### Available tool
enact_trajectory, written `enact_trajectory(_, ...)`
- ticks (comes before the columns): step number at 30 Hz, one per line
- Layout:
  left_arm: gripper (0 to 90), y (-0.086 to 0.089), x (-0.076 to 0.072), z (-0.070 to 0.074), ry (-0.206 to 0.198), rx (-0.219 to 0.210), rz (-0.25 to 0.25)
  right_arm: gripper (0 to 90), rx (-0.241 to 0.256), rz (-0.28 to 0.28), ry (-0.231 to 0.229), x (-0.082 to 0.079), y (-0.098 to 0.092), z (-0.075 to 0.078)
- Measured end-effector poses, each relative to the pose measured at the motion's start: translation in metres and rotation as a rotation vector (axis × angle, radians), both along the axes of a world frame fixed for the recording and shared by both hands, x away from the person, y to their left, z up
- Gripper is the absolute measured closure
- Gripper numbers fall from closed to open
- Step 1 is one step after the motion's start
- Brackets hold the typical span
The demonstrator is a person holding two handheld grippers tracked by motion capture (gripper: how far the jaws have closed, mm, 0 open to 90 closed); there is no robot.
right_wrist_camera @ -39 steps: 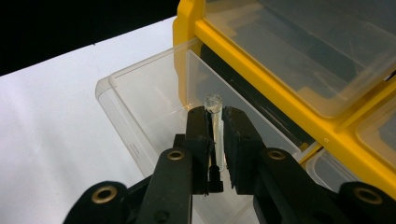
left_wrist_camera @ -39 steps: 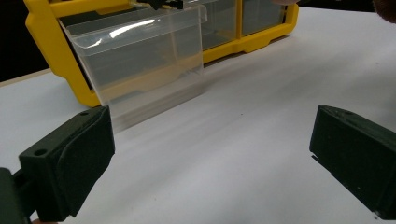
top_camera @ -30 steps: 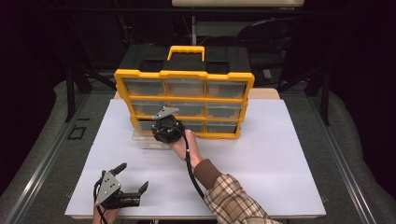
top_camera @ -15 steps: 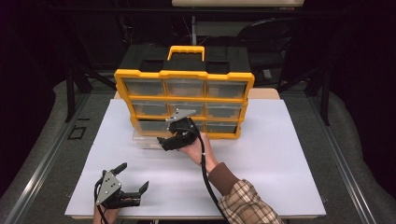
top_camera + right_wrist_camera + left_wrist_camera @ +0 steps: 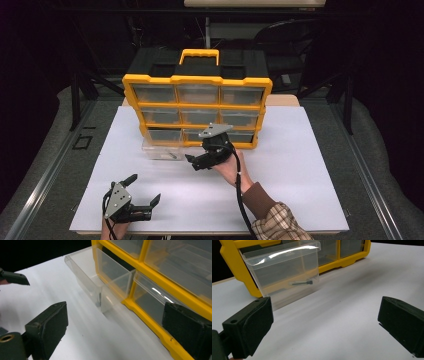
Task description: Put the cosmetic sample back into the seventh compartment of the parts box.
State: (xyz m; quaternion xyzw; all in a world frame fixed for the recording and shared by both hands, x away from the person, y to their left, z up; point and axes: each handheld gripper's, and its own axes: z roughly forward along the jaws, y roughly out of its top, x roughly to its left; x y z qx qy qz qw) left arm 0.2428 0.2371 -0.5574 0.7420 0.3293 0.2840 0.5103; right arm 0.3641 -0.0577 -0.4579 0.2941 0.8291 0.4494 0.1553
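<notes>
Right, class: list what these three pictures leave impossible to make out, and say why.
- Upper drawers' contents, high view: frosted fronts, too small.
- Organizer's back, high view: hidden by its own body.
- Bolt in the pulled-out drawer, left gripper view: too small to size.
- Organizer's right end, right gripper view: cut off by the edge.

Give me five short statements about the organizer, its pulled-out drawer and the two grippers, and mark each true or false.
1. The clear drawer at the bottom left of the yellow organizer is pulled out. True.
2. That drawer holds a heap of screws. False: a single small dark screw lies in it.
3. The left gripper has its jaws apart and grips nothing. True.
4. The right gripper is shut on the drawer's front. False: its jaws stand open beside the drawer, holding nothing.
5. The organizer has a yellow carry handle on top. True.
</notes>
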Motion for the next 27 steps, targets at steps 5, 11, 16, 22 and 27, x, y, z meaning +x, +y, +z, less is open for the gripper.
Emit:
enact_trajectory(5,0.1,0.001,0.000,0.000,-0.002,0.000,0.003,3.8,0.000,-0.009,-0.007,-0.007,-0.015,-0.003)
enact_trajectory(11,0.1,-0.001,0.000,0.000,-0.001,0.008,-0.001,2.8,0.004,-0.026,-0.024,-0.017,-0.032,-0.006)
enact_trajectory(16,0.1,0.000,0.000,0.000,-0.002,0.003,-0.002,2.2,0.002,-0.030,-0.042,-0.027,-0.045,-0.008)
enact_trajectory(22,0.1,0.000,0.000,0.000,-0.002,0.002,0.002,2.1,0.008,-0.049,-0.072,-0.038,-0.064,-0.011)
enact_trajectory(27,0.1,-0.001,0.000,0.000,0.001,0.004,0.001,2.0,0.015,-0.074,-0.086,-0.046,-0.082,-0.014)
